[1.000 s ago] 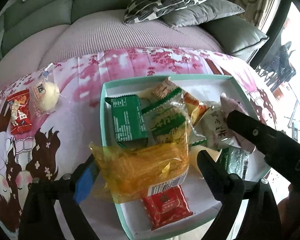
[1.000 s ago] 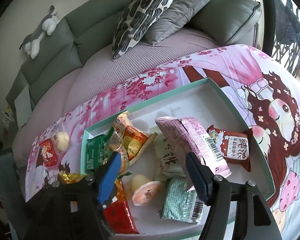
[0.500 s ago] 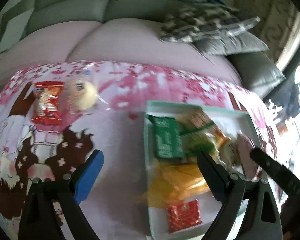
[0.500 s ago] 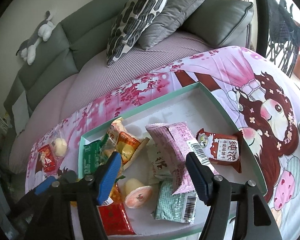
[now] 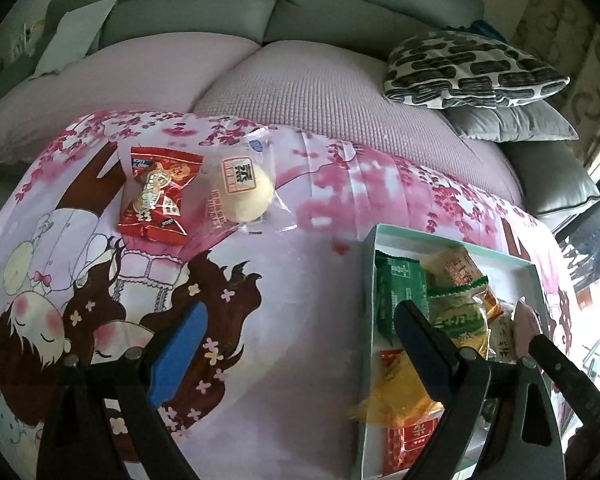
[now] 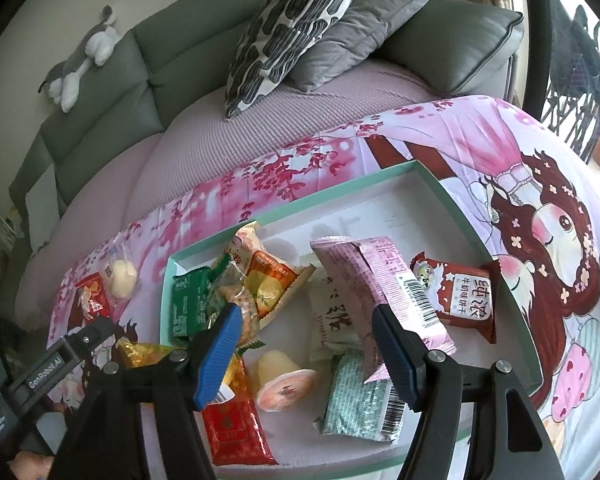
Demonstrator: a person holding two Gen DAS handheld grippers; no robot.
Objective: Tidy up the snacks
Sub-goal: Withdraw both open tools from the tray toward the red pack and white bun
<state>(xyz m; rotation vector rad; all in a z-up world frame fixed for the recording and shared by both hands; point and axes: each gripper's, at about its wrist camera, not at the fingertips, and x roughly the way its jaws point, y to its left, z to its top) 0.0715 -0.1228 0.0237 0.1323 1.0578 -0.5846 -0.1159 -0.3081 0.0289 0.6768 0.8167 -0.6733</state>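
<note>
A mint-green box [image 6: 460, 208] on the printed cloth holds several snack packets: pink [image 6: 376, 288], dark red [image 6: 464, 296], green [image 6: 188, 300], a jelly cup [image 6: 284, 384] and a yellow packet [image 5: 400, 392]. My right gripper [image 6: 306, 356] hangs open above the box, touching nothing. My left gripper [image 5: 300, 344] is open and empty over the cloth just left of the box [image 5: 370, 272]. Further left on the cloth lie a red snack packet [image 5: 160, 196] and a round bun in a clear wrapper [image 5: 242, 190], side by side. The left gripper's body [image 6: 60, 364] shows at the lower left of the right wrist view.
A grey-green sofa [image 5: 284, 12] with a lilac seat cover runs behind the cloth. A patterned cushion [image 6: 288, 28] and a grey one [image 6: 356, 28] lean at its right end. A plush toy [image 6: 80, 64] sits on the backrest. A window and a dark frame stand at the far right.
The yellow packet that was between my left fingers now lies in the box. My left gripper has swung left, out over the cloth, towards the red packet and bun. The right gripper has stayed put.
</note>
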